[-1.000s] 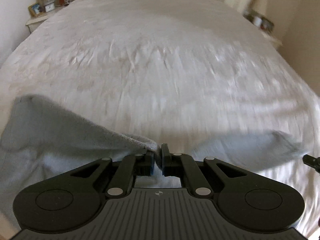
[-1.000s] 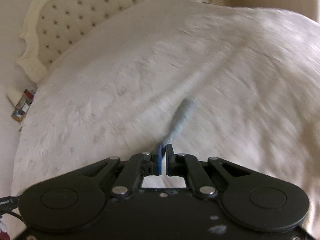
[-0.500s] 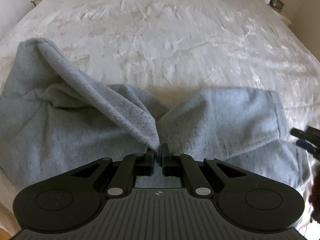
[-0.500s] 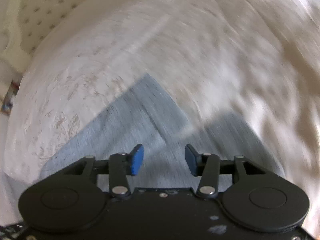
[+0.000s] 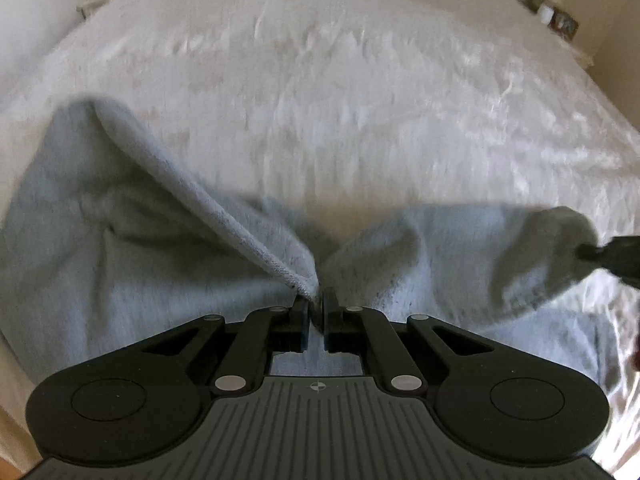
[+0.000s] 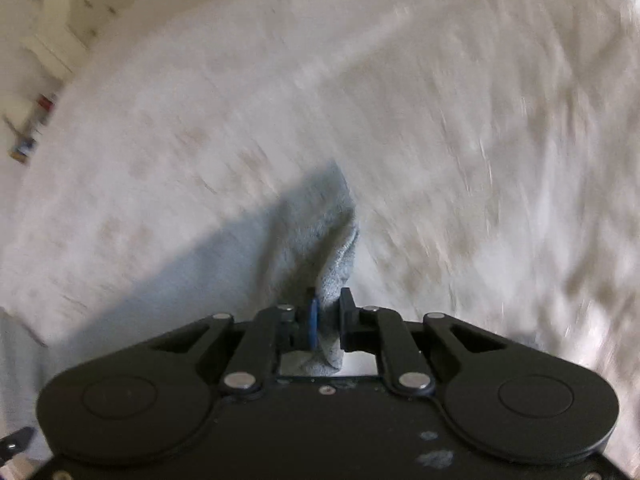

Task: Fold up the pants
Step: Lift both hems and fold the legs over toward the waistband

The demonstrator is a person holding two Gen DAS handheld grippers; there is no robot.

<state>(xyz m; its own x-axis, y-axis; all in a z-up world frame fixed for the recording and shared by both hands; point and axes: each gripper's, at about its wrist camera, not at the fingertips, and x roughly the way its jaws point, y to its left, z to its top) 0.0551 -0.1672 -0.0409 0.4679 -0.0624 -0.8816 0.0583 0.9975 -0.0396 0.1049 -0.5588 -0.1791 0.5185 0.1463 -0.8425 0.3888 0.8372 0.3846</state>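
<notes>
Lying across the near part of a white bedspread (image 5: 320,100), one pair of grey fleece pants (image 5: 120,264), partly lifted at two points. Left gripper (image 5: 316,304): fingers drawn together on a hemmed edge of the pants, the fabric rising from the bed to the pinch in a raised ridge that runs up and to the left; grey cloth spreads on both sides of the claw and under it. Right gripper (image 6: 328,312): fingers clamped on a bunched fold of the pants (image 6: 320,240), a wad of cloth showing between the blue pad and the black finger and hanging down behind them; the fold stands up from the bed and tapers away ahead of the claw. In the left wrist view the right gripper (image 5: 612,256) appears at the right edge as a dark tip holding the far grey corner, well apart from the left claw, with cloth sagging between the two. Surroundings: tufted headboard (image 6: 80,8) at upper left of the right wrist view; bedside shelf with small items (image 5: 556,16) at upper right of the left wrist view, too blurred to identify. Both views show motion blur.
</notes>
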